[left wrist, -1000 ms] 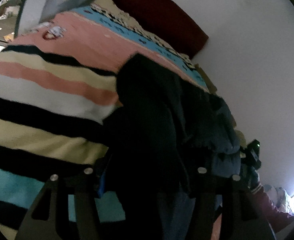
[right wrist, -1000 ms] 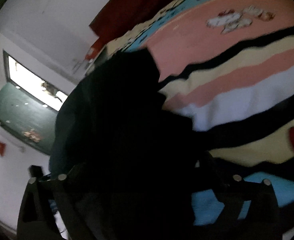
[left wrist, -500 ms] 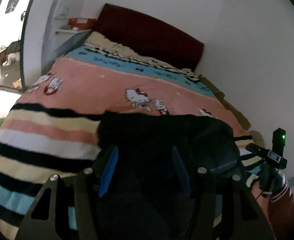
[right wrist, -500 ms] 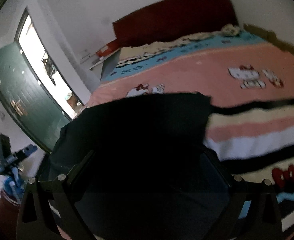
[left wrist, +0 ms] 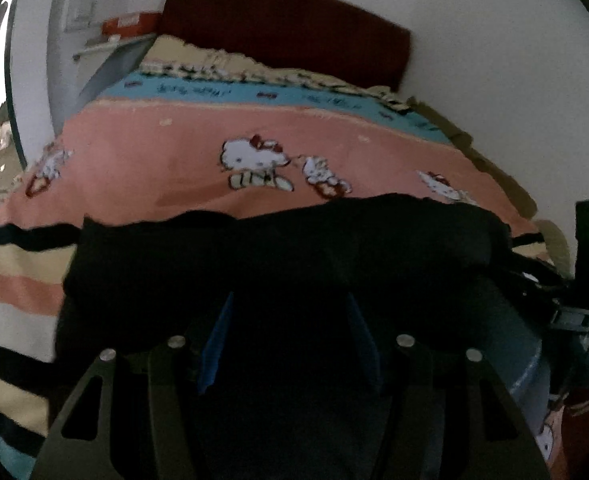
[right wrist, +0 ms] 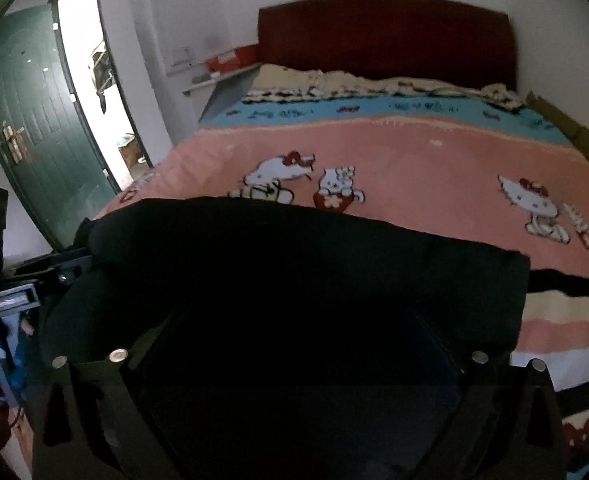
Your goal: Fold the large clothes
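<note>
The dark garment [left wrist: 278, 256] lies bunched on the bed [left wrist: 166, 152]; it looks soft, floppy and bulky, best taken at its far corners. Left hand-held gripper [left wrist: 290, 312] and right hand-held gripper [right wrist: 294, 320] both gape over it, holding nothing.

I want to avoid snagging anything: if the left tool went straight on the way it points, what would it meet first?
Most likely the dark garment, which fills the space between and just ahead of the left tool and its open blue pads. Beyond that lies the pink cartoon blanket. Depth is hard to judge.
</note>
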`<state>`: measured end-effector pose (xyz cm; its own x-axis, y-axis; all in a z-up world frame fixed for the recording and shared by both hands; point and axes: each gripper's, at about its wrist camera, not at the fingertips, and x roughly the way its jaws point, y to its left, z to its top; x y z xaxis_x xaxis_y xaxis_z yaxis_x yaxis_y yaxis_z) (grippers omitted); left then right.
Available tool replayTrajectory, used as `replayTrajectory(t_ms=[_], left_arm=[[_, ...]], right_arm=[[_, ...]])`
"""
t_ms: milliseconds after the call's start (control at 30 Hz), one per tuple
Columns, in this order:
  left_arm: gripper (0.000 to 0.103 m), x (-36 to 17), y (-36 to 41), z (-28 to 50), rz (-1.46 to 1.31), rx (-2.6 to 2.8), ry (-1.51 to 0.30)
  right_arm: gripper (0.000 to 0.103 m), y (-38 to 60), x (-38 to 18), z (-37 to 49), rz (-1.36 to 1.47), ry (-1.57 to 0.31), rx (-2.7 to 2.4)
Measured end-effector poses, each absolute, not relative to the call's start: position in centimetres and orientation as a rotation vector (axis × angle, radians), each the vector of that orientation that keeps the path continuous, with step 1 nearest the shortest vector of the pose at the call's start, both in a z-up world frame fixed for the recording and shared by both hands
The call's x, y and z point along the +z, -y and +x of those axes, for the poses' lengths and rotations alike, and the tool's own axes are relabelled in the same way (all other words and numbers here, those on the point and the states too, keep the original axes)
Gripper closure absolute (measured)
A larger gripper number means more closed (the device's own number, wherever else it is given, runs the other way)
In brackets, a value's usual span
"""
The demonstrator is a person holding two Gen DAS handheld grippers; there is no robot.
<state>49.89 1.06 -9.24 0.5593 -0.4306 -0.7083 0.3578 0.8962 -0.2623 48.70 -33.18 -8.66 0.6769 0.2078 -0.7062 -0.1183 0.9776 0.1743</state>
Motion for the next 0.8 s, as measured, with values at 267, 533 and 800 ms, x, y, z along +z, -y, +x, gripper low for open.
replayTrajectory(t_ms=[267,533,800], left_arm=[[0.041,-10.8,-1.2,53.2,-0.130,-0.458,-0.898],[0.041,-11.6,-7.5,54.0,-0.280,-0.438,-0.925],[0.042,-8.0,-11.2,48.7,-0.208,-0.303,-0.853]], right_arm=[[0.001,35.5,-10.8,52.0,0.224,-0.838,0.188],[0.001,40.0,-12.4,51.6,0.384,-0.845,0.198],[0.001,40.9,-9.8,47.9,0.200,-0.839,-0.022]])
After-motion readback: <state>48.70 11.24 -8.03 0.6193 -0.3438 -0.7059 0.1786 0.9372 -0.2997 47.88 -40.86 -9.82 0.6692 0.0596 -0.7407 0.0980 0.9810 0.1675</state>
